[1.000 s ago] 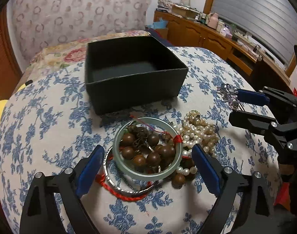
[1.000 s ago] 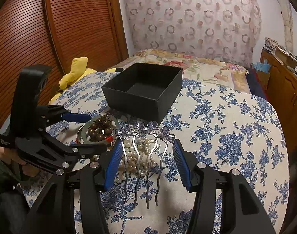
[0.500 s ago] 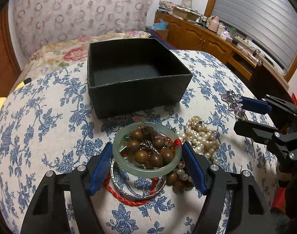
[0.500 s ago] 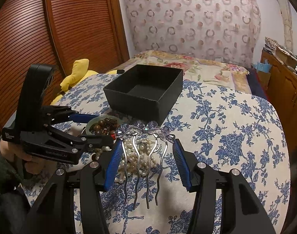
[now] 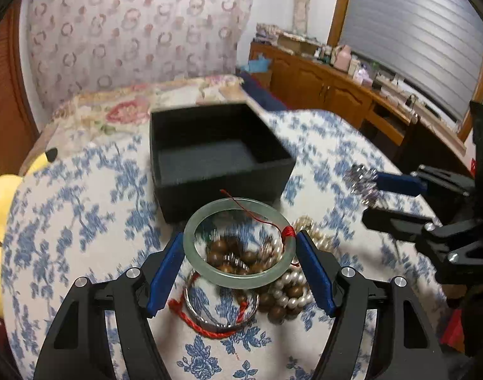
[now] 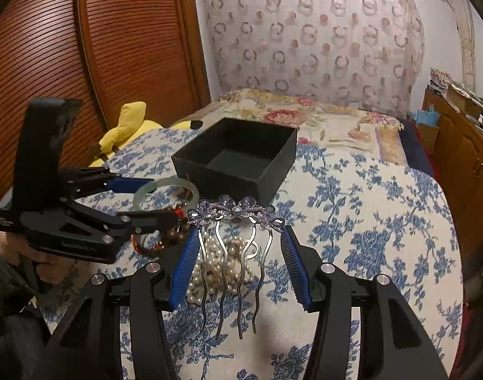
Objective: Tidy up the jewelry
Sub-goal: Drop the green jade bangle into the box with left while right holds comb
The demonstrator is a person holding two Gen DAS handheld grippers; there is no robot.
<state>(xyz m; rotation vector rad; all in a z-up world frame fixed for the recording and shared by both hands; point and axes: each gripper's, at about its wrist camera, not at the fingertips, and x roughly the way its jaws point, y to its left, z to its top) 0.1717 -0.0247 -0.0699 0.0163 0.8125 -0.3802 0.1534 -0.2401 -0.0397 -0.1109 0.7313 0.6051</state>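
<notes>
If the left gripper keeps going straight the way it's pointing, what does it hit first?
Probably the near wall of the black box: the left gripper, shut on the jade bangle, points right at it. Depth is unclear; the bangle might clear the rim.

Your way into the open black box (image 6: pixel 238 158) is free from above; its near wall stands between it and the bead pile (image 5: pixel 241 258), with your right tool (image 6: pixel 238 247) flanking.
</notes>
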